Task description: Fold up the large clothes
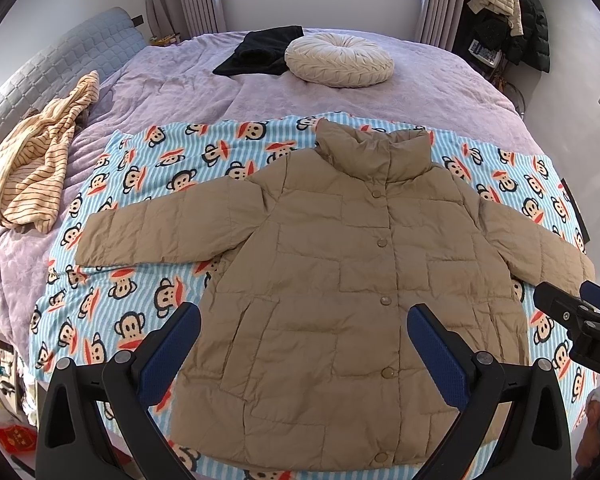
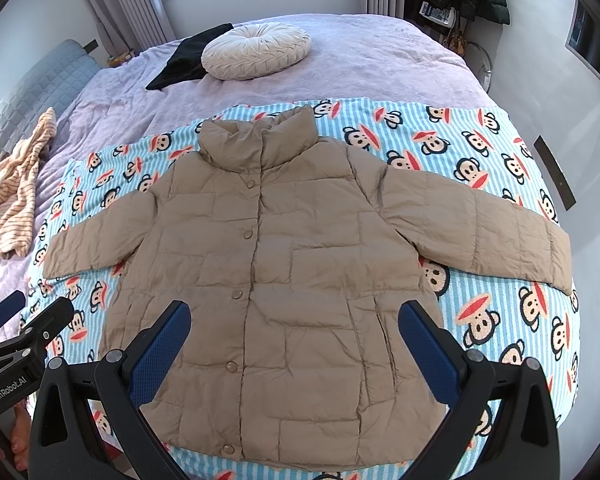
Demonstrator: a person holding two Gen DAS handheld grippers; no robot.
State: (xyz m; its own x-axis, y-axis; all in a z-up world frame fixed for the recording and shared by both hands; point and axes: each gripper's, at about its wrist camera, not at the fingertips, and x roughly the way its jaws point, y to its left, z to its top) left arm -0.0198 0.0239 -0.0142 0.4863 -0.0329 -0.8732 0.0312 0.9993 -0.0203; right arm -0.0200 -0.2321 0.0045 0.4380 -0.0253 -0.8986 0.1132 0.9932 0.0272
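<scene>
With both the left gripper (image 1: 304,340) and right gripper (image 2: 294,338) spread wide and holding nothing, the puffy jacket (image 1: 332,280) may slide on the blanket (image 1: 140,280) if one sleeve is dragged.

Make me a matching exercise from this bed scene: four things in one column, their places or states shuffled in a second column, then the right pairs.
Things:
1. puffer jacket
2. round cushion
3. striped garment
4. left hand-held gripper

Places or states:
A. crumpled at the bed's left side
B. open, holding nothing
C. spread flat, snapped shut, on the monkey blanket
D. far end of the bed, beside a black garment

Pairs: 1-C, 2-D, 3-A, 4-B
</scene>
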